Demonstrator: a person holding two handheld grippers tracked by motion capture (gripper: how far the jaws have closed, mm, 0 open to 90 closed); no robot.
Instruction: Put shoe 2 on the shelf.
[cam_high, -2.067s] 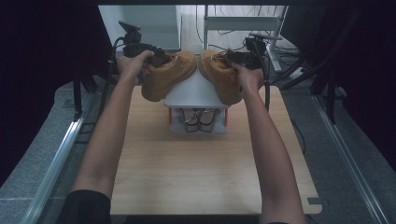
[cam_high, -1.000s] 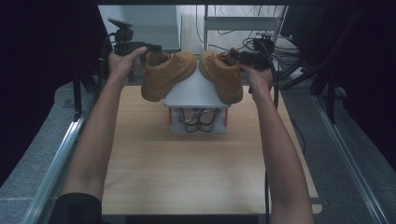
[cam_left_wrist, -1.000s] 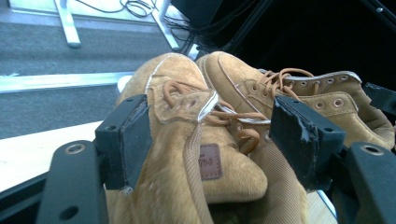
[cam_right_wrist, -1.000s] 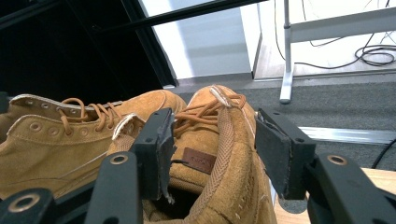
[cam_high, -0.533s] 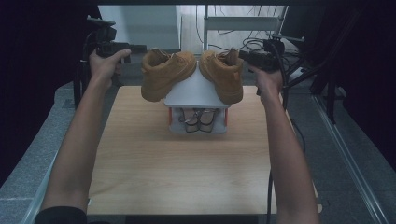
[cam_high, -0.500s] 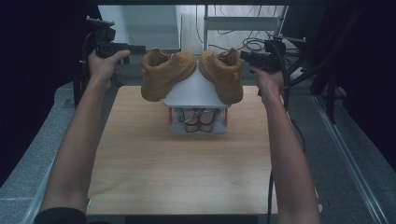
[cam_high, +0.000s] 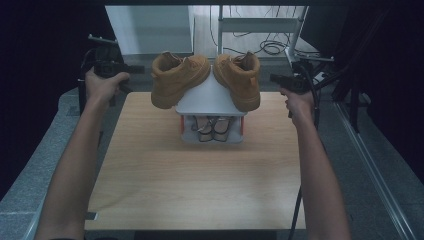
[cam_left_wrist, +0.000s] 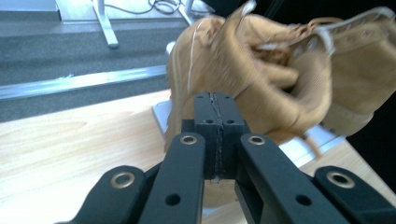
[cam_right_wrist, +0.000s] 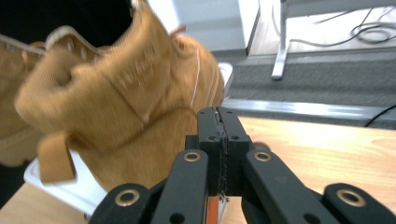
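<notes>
We hold both arms stretched forward over the bench (cam_high: 200, 175), each hand raised at a far corner. The left gripper (cam_high: 131, 69) points inward with its jaws pressed together on nothing, and the right gripper (cam_high: 276, 78) mirrors it, jaws likewise closed and empty. Between the grippers, apart from both, two tan boots (cam_high: 177, 77) lean toes-down on the sloping white top of a small shoe rack (cam_high: 210, 100), heels uppermost; their uppers look soft and suede-like.

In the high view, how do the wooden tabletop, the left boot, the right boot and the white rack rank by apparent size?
1. Wooden tabletop, clearly largest.
2. White rack.
3. Left boot and right boot: they look alike, so I do not rank them. The boots partly cover the rack, so its place is unsure.
</notes>
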